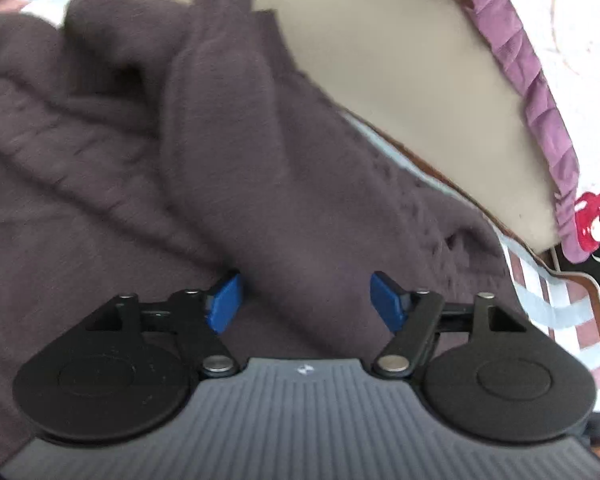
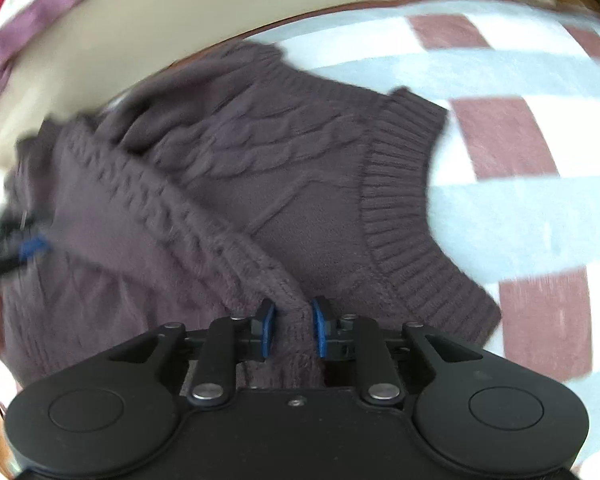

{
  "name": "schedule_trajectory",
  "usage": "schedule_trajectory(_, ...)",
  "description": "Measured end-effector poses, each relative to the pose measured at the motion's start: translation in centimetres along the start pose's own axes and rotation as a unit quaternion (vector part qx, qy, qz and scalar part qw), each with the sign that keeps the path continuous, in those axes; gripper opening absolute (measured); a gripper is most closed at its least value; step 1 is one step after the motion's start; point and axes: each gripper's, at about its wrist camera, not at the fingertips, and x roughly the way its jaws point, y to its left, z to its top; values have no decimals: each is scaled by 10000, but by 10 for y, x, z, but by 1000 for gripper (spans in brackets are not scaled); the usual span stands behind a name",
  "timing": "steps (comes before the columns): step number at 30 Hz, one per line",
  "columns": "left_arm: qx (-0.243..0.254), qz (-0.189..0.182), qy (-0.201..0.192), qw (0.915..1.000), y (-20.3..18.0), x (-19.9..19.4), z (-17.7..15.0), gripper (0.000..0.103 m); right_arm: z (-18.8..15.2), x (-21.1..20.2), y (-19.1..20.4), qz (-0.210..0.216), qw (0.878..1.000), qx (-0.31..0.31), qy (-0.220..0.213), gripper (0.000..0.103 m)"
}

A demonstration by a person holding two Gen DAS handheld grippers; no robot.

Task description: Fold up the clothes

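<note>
Lying on a checked blanket [image 2: 500, 72]: one brown cable-knit sweater [image 2: 228, 168], seam ridge pinched by the right gripper [image 2: 293, 330] and running toward 10 o'clock; left gripper [image 1: 306, 300], fingers spread, straddling the sleeve [image 1: 220, 128], axis toward 11 o'clock.

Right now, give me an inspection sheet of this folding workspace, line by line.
Surface: light blue, white and brownish-red checked blanket, with the garment lying on it.
Job's things: dark purple-grey cable-knit sweater, rumpled, ribbed hem toward the right.
Clutter: nothing seen on the blanket besides the sweater.
Grippers: left tongs open over a sweater fold, blue pads apart; right tongs shut on a knitted ridge of the sweater.
Cables: nothing seen.
Surroundings: beige padded panel along the far edge; white fabric with a purple ruffle beyond it, with a red cartoon print.
</note>
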Motion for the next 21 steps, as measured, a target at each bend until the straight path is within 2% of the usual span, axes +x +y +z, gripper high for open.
schedule_trajectory(3, -164, 137, -173, 9996, -8, 14, 9, 76, 0, 0, -1, 171, 9998, -61, -9, 22)
schedule_trajectory(4, -148, 208, -224, 9994, -11, 15, 10, 72, 0, -1, -1, 261, 9996, -62, -21, 21)
schedule_trajectory(5, -124, 283, -272, 9992, -13, 16, 11, 63, -1, -1, -2, 348, 9994, -31, -32, 19)
schedule_trajectory(6, 102, 449, -279, 9985, -17, 14, 12, 18, -1, -2, -3, 427, 9991, -9, -50, 18)
schedule_trajectory(7, 324, 609, -291, 9972, -20, 12, 12, 10, -1, -5, -5, 526, 9985, 28, -114, 16)
schedule_trajectory(8, 427, 632, -426, 9962, -22, 3, 12, 10, -2, -8, -6, 626, 9979, 64, -178, 15)
schedule_trajectory(10, 678, 640, -959, 9910, -31, -29, 7, 10, -3, -16, -11, 887, 9953, 178, -336, 13)
schedule_trajectory(13, 1175, 587, -1799, 9749, -46, -81, -2, 10, -3, -23, -18, 1129, 9917, 363, -496, 12)
schedule_trajectory(15, 1295, 398, -2075, 9688, -49, -95, -3, 12, -2, -19, -16, 1042, 9931, 363, -403, 12)
schedule_trajectory(17, 1027, 404, -1913, 9753, -40, -86, 0, 24, 0, -12, -10, 809, 9961, 222, -267, 12)
schedule_trajectory(18, 877, 559, -1653, 9807, -36, -75, 0, 30, 1, -9, -7, 646, 9976, 154, -207, 12)
schedule_trajectory(19, 744, 714, -1324, 9858, -35, -63, 2, 30, 2, -6, -6, 500, 9985, 128, -155, 16)
schedule_trajectory(20, 732, 696, -1015, 9897, -35, -54, -5, 31, 2, -5, -8, 442, 9988, 164, -127, 21)
schedule_trajectory(21, 875, 512, -802, 9916, -37, -52, -16, 34, 2, -4, -11, 423, 9987, 247, -132, 22)
